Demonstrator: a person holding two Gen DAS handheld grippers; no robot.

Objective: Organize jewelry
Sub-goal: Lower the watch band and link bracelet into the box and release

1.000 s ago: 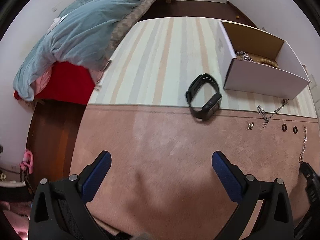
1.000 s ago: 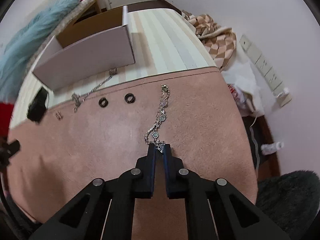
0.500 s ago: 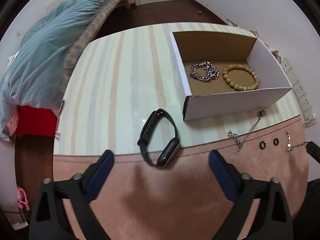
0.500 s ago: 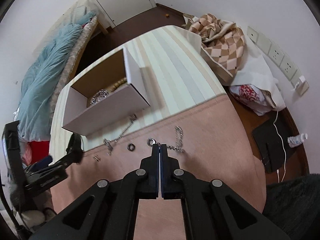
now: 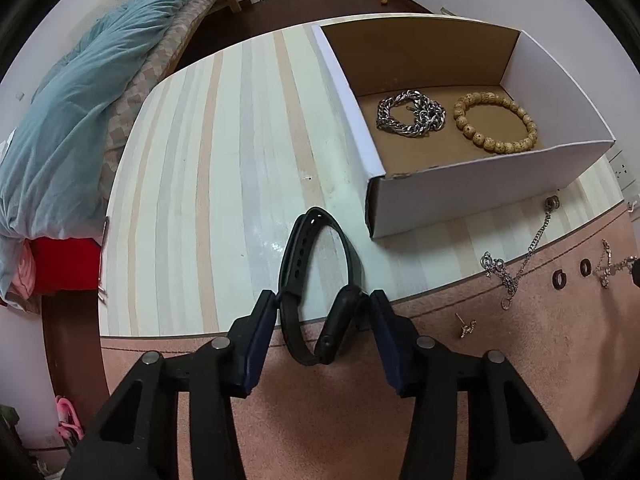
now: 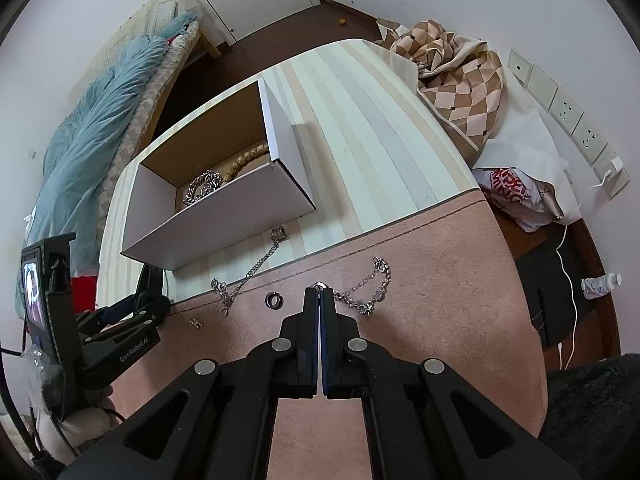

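A bedroom table, mid-sort: the left gripper (image 5: 322,300) straddles a black fitness band (image 5: 316,280) lying across the seam between striped cloth and pink mat, its blue pads touching or nearly touching both sides of the loop — whether it grips yet cannot be told. At one o'clock from the band sits the white box (image 5: 472,196), already holding a steel chain bracelet (image 5: 410,118) and a wooden bead bracelet (image 5: 496,122). The right gripper (image 6: 319,294) is pressed together on one end of a crystal link bracelet (image 6: 366,288), the rest trailing toward three o'clock on the mat. The risks, by judgement: the springy band could collapse or squirt out under a squeeze, and the dangling bracelet could slip free or snag the box wall — or drag the small ring (image 6: 274,300) lying at nine o'clock.
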